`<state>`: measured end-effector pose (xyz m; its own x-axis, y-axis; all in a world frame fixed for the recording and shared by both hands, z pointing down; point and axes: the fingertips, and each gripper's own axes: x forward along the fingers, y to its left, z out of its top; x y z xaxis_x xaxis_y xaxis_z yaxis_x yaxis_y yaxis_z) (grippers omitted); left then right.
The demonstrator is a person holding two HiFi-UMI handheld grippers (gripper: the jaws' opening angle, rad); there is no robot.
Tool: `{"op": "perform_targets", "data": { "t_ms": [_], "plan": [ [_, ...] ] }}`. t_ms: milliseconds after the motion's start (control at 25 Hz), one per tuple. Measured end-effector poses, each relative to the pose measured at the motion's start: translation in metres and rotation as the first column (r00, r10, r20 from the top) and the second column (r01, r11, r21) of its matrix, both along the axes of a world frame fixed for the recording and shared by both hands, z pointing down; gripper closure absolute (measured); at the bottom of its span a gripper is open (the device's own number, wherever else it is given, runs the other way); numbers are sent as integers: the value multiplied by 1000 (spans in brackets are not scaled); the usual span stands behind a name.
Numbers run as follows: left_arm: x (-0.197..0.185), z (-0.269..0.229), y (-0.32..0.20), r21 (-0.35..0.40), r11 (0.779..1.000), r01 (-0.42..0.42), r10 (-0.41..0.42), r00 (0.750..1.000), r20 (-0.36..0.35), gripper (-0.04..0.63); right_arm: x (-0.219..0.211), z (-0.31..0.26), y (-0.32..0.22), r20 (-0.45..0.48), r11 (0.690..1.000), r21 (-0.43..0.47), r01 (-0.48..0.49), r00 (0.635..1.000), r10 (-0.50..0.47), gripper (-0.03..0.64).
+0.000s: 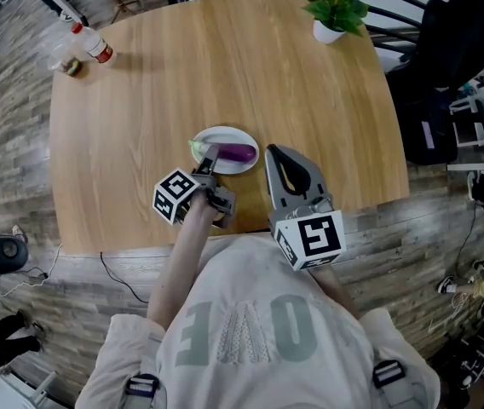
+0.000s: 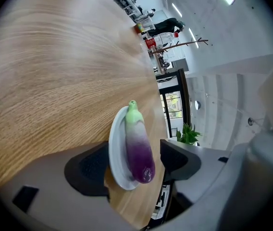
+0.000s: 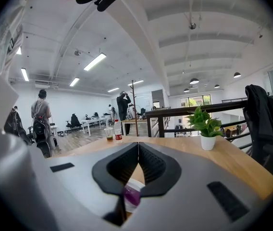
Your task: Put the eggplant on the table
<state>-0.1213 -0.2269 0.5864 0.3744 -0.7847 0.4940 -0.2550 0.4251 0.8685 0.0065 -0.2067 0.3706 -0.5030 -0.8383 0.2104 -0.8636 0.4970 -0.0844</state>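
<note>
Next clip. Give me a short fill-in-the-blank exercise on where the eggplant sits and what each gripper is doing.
1. The eggplant lies on a white ____.
2. The left gripper is ____ (open or shut), with one jaw on each side of the eggplant.
3. The right gripper is ____ (open or shut) and holds nothing.
4. In the head view, the potted plant stands at the far ____ (left or right) corner of the table.

Missing words: plate; open; shut; right.

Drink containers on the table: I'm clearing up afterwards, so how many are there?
2: a red-capped bottle and a cup beside it, both near the far left corner of the table in the head view. None seems hidden.
</note>
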Motion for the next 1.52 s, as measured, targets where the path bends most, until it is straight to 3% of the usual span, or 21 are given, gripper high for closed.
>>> {"op": "perform_targets", "data": {
  "t_ms": [280, 400, 560, 640, 680, 720, 840, 960, 1040, 1080, 1160, 1280, 1360, 1440, 1520],
  "plan": [
    [0, -5, 4, -39, 999, -21, 24, 997, 77, 185, 2, -4, 1, -6, 1000, 24, 6, 1000, -6, 598],
    [-6, -10, 8, -46, 998, -34, 41, 988, 148, 156, 4, -5, 1, -2, 1000, 25, -5, 1000, 5, 598],
    [-21, -37, 1, 27, 999, -31, 23, 966, 259, 152, 8, -6, 1, 12, 1000, 22, -13, 1000, 13, 598],
    [-31, -65, -10, 125, 990, -59, 10, 931, 364, 152, 8, -8, 1, 15, 1000, 26, -14, 1000, 14, 598],
    [-37, -83, -16, 181, 979, -93, 1, 893, 449, 152, 7, -9, 1, 16, 999, 29, -14, 1000, 13, 598],
    [-43, -100, -22, 231, 963, -137, -13, 835, 550, 152, 7, -11, 1, 17, 999, 33, -14, 1000, 13, 598],
    [-51, -158, -32, 334, 897, -288, -104, 598, 795, 152, 6, -17, -3, 18, 998, 56, -19, 1000, 18, 598],
    [-42, -216, -33, 407, 813, -416, -241, 395, 886, 152, 7, -28, -8, 28, 995, 92, -36, 999, 33, 598],
    [-30, -252, -30, 436, 750, -498, -331, 290, 898, 152, 7, -37, -12, 42, 992, 120, -45, 998, 40, 598],
    [-23, -269, -27, 446, 716, -537, -370, 249, 895, 152, 7, -43, -13, 50, 990, 134, -48, 998, 42, 598],
    [-8, -301, -20, 460, 655, -599, -436, 198, 878, 152, 6, -54, -15, 69, 986, 161, -52, 997, 42, 598],
    [5, -337, -6, 464, 594, -657, -510, 138, 849, 152, 3, -71, -15, 90, 979, 197, -53, 995, 36, 598],
    [11, -356, 2, 473, 550, -688, -558, 120, 821, 153, 1, -78, -14, 100, 975, 214, -51, 995, 30, 598],
    [16, -370, 7, 487, 513, -707, -595, 117, 795, 156, 0, -84, -12, 107, 972, 228, -51, 994, 27, 598],
    [20, -370, 7, 470, 505, -724, -597, 100, 796, 177, -1, -87, -9, 106, 970, 239, -52, 994, 27, 598]
  ]
}}
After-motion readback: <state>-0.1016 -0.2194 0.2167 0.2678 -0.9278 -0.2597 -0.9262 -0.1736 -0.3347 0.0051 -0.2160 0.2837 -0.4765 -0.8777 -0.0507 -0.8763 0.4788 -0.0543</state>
